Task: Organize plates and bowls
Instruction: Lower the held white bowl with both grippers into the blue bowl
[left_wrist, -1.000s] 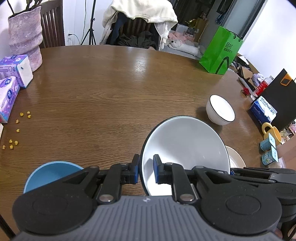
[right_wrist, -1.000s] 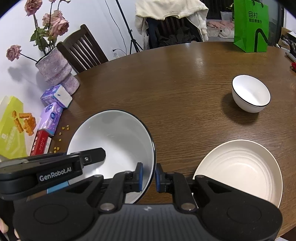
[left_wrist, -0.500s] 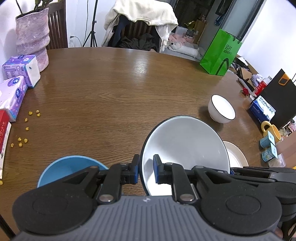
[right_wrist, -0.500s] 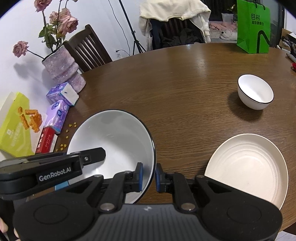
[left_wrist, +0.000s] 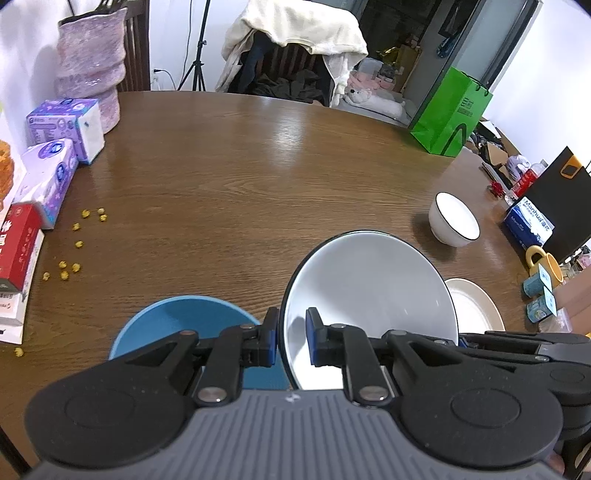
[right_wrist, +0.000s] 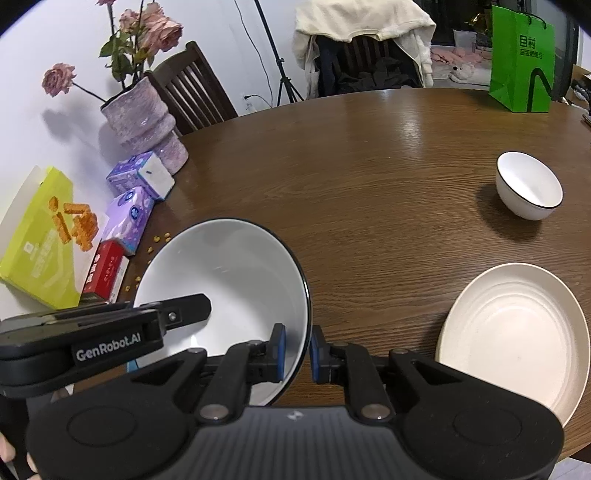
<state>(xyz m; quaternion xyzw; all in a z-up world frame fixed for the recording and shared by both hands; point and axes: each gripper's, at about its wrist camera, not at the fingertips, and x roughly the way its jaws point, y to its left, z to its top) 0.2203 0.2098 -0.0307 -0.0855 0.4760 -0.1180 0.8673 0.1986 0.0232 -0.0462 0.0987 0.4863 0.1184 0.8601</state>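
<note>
Both grippers hold a large white bowl with a black rim (left_wrist: 369, 295) above the table; it also shows in the right wrist view (right_wrist: 229, 280). My left gripper (left_wrist: 291, 338) is shut on its left rim. My right gripper (right_wrist: 297, 350) is shut on its right rim. A blue bowl (left_wrist: 184, 321) sits on the table under my left gripper. A cream plate (right_wrist: 517, 332) lies to the right; it also shows in the left wrist view (left_wrist: 476, 306). A small white bowl with a black rim (right_wrist: 528, 184) stands farther right, also seen in the left wrist view (left_wrist: 456, 218).
The round wooden table (left_wrist: 240, 166) has tissue packs (left_wrist: 51, 170), a red box (left_wrist: 18, 243) and scattered yellow crumbs (left_wrist: 74, 243) at the left. A pink vase (right_wrist: 144, 122) stands behind them. A green bag (left_wrist: 448, 114) is far right. Mugs (left_wrist: 539, 269) stand at the right edge.
Both grippers have risen and drawn back with the large bowl. More of the blue bowl and the table's left side has come into view.
</note>
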